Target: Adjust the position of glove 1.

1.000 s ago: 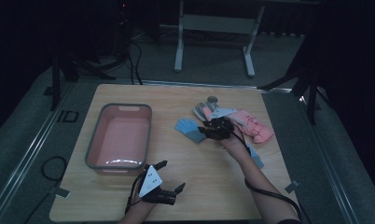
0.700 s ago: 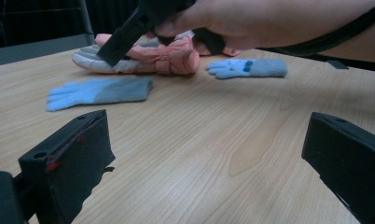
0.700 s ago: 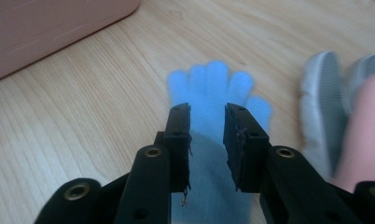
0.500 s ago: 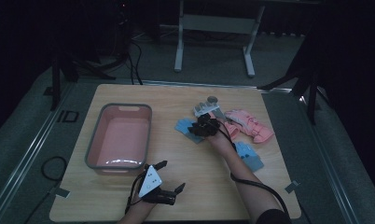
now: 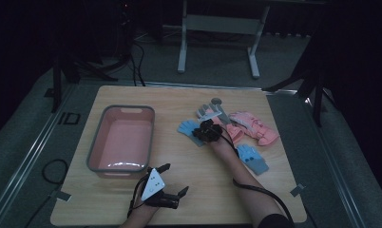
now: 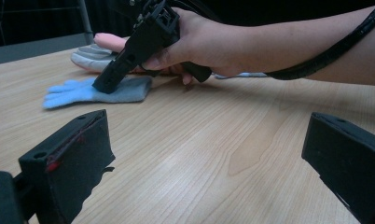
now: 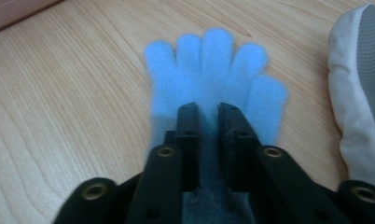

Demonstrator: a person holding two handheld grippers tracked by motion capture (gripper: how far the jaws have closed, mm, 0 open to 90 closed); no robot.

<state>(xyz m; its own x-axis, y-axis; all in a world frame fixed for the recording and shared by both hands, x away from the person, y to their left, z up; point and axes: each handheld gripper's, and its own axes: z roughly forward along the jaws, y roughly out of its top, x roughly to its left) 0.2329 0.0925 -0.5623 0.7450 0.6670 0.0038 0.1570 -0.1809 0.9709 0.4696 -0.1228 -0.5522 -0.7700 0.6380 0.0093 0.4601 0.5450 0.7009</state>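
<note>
A light blue knit glove (image 5: 187, 128) with a grey cuff lies flat on the wooden table, fingers spread (image 7: 209, 65). My right gripper (image 5: 200, 134) points down onto its palm. Its jaws have just been closing and now stand nearly together (image 7: 208, 109), pinching a narrow ridge of the glove's fabric. In the left gripper view the right gripper's tip (image 6: 104, 85) presses on the blue glove (image 6: 73, 91). My left gripper (image 5: 175, 179) rests near the table's front edge, jaws wide apart (image 6: 209, 140) with nothing between them.
A pink tub (image 5: 96, 142) with a grey rim stands at the left. A grey-and-white glove (image 5: 209, 112) and pink gloves (image 5: 253, 126) lie just behind and right of the right hand. A second blue glove (image 5: 253, 158) lies beside the right forearm.
My right hand has moved left and down from the pink gloves onto the blue glove, and its jaws have narrowed on the fabric. The left gripper has stayed put.
</note>
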